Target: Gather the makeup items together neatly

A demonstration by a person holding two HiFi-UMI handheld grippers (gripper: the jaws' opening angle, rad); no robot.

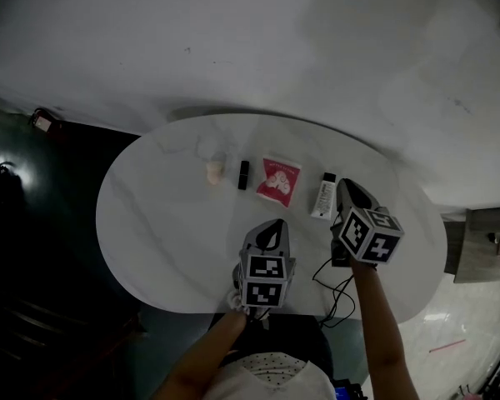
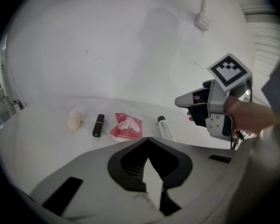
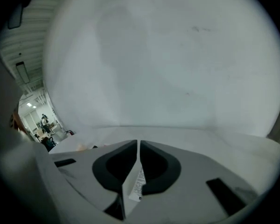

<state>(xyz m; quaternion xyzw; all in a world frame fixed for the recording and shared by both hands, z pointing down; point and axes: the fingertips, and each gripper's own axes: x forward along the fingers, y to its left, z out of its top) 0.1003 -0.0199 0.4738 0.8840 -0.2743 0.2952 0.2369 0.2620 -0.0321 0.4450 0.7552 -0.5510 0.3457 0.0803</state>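
Four makeup items lie in a row on the white oval table [image 1: 150,215]: a beige sponge [image 1: 215,172] [image 2: 74,120], a black lipstick [image 1: 243,174] [image 2: 98,125], a red packet [image 1: 280,181] [image 2: 126,126] and a white tube [image 1: 325,197] [image 2: 166,128]. My right gripper [image 1: 343,183] [image 2: 178,101] [image 3: 138,143] hangs shut and empty just above the tube's right side. A strip of the printed tube [image 3: 136,185] shows through the gap behind its jaw tips. My left gripper [image 1: 272,223] [image 2: 148,141] is shut with nothing in it, near the front edge, short of the red packet.
A black cable [image 1: 333,286] loops on the table near its front edge, below my right hand. Behind the table runs a plain white wall with a conduit box [image 2: 203,20]. Dark floor lies to the table's left.
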